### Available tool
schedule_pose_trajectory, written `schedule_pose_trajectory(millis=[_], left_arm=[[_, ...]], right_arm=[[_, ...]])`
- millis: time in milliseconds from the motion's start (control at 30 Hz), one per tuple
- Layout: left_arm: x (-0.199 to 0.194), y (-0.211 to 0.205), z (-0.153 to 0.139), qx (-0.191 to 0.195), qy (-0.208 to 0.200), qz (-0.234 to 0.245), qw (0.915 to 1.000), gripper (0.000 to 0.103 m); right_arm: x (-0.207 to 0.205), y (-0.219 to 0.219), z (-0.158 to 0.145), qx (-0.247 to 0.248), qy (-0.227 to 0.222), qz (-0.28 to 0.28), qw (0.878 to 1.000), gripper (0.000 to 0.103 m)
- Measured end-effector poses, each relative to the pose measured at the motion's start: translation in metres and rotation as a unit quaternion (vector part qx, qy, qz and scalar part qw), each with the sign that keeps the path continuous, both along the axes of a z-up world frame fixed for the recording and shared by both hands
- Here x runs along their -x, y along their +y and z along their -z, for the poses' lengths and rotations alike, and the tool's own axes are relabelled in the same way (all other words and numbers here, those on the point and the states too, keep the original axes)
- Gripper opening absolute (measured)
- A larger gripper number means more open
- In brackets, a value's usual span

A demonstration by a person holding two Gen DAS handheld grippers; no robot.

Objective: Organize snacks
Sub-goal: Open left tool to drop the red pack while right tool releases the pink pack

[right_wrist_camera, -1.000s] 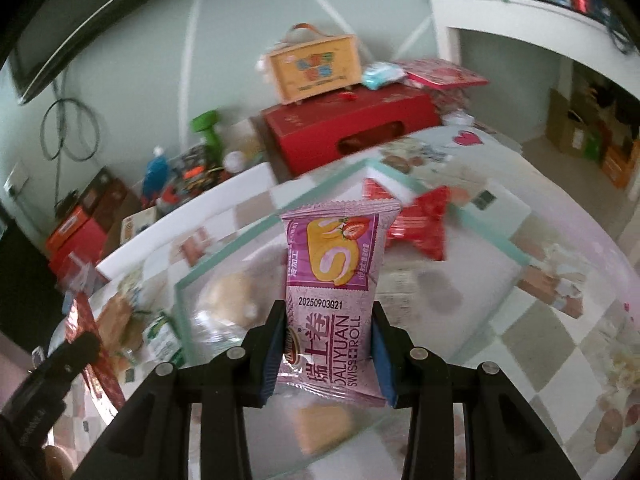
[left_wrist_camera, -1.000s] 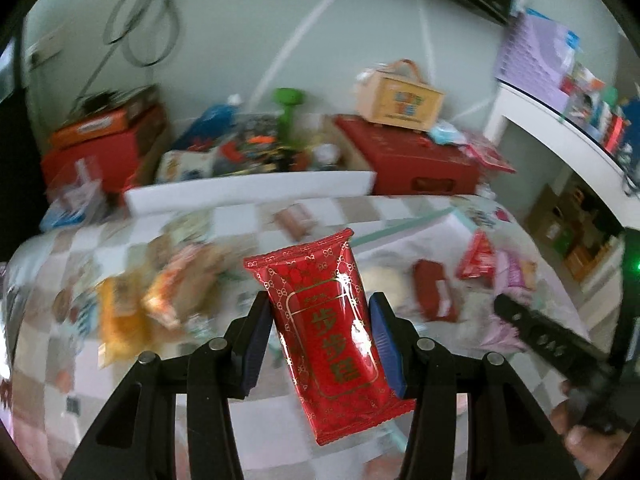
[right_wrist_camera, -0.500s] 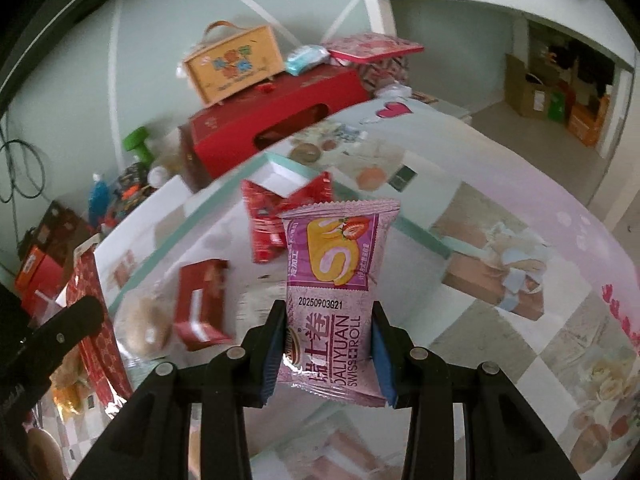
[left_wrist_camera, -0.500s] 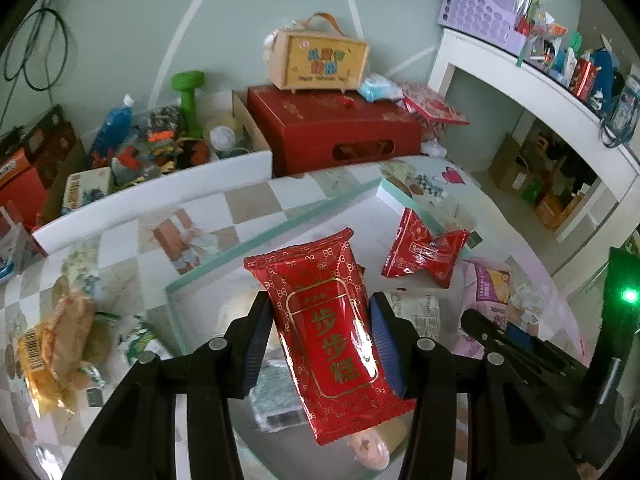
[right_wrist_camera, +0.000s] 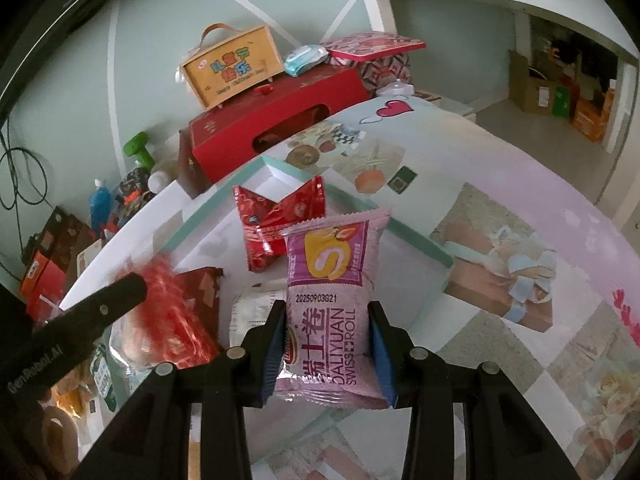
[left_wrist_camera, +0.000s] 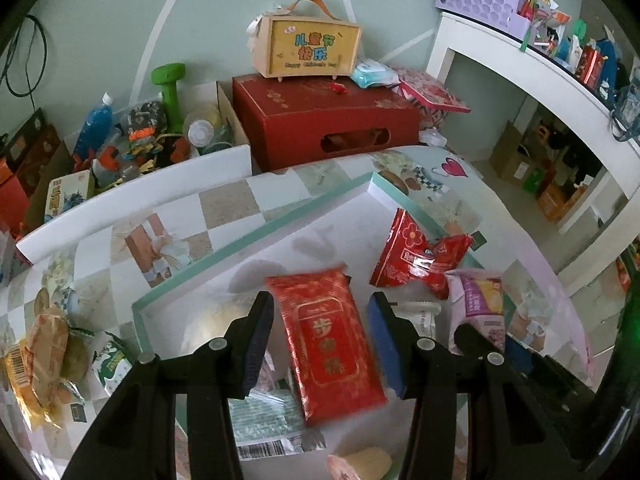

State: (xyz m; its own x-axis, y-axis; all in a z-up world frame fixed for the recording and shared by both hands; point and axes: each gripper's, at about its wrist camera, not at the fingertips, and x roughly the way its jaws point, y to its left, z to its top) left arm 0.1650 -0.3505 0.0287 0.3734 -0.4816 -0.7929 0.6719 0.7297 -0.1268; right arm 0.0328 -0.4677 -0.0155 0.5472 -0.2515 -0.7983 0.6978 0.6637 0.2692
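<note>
A white tray with a teal rim point(left_wrist_camera: 256, 240) point(right_wrist_camera: 416, 240) lies on the checked tablecloth. My left gripper point(left_wrist_camera: 320, 300) hangs over it. The red packet with gold characters point(left_wrist_camera: 332, 348) sits blurred between its fingers with a thin gap on each side, loose of the pads. In the right wrist view that packet point(right_wrist_camera: 168, 312) is a red smear beside a left finger point(right_wrist_camera: 100, 308). My right gripper point(right_wrist_camera: 327, 312) is shut on the pink Swiss roll packet point(right_wrist_camera: 332, 292) point(left_wrist_camera: 476, 300), upright over the tray's right part. A crumpled red packet point(left_wrist_camera: 416, 256) point(right_wrist_camera: 276, 224) and a white sachet point(right_wrist_camera: 256, 312) lie in the tray.
Several loose snacks point(left_wrist_camera: 44, 352) lie on the cloth left of the tray. Behind the table stand a red box point(left_wrist_camera: 328, 120) with a wooden carry case point(left_wrist_camera: 308, 48) on it and a carton of clutter point(left_wrist_camera: 152, 136). A white shelf unit point(left_wrist_camera: 520, 60) is at the right.
Both grippers swung from the loose snacks to above the tray. The red packet, gripped before, now looks smaller, lower and blurred between the left pads. The right gripper's hold is unchanged.
</note>
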Motion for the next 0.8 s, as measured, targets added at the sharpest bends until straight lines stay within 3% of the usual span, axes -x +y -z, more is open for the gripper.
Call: schedule_pose_trajectory(millis=[233,367,467,633,700,800], left_arm=[[-0.002,0.016,-0.004,-0.005,-0.001,-0.027,0.9996,0.051],[-0.004,0.030,-0.004,-0.011,0.004,-0.053,0.9986,0.060],[-0.005,0.041,-0.004,-0.016,0.002,-0.072,0.9973,0.068],[-0.006,0.058,-0.003,-0.020,-0.001,-0.095,0.9953,0.074],[-0.005,0.065,-0.002,-0.021,-0.004,-0.103,0.9944,0.084],[-0.005,0.079,0.001,-0.019,-0.007,-0.120,0.9926,0.085]], right_arm=[[-0.003,0.002,0.001,0.002,0.007,-0.005,1.000,0.044],[-0.004,0.005,-0.002,0.014,0.017,-0.009,1.000,0.069],[-0.005,0.008,-0.006,0.022,0.019,-0.013,0.999,0.071],[-0.010,0.014,-0.009,0.034,0.027,-0.020,0.999,0.085],[-0.012,0.017,-0.010,0.036,0.028,-0.024,0.999,0.090],[-0.017,0.023,-0.012,0.040,0.026,-0.034,0.998,0.091]])
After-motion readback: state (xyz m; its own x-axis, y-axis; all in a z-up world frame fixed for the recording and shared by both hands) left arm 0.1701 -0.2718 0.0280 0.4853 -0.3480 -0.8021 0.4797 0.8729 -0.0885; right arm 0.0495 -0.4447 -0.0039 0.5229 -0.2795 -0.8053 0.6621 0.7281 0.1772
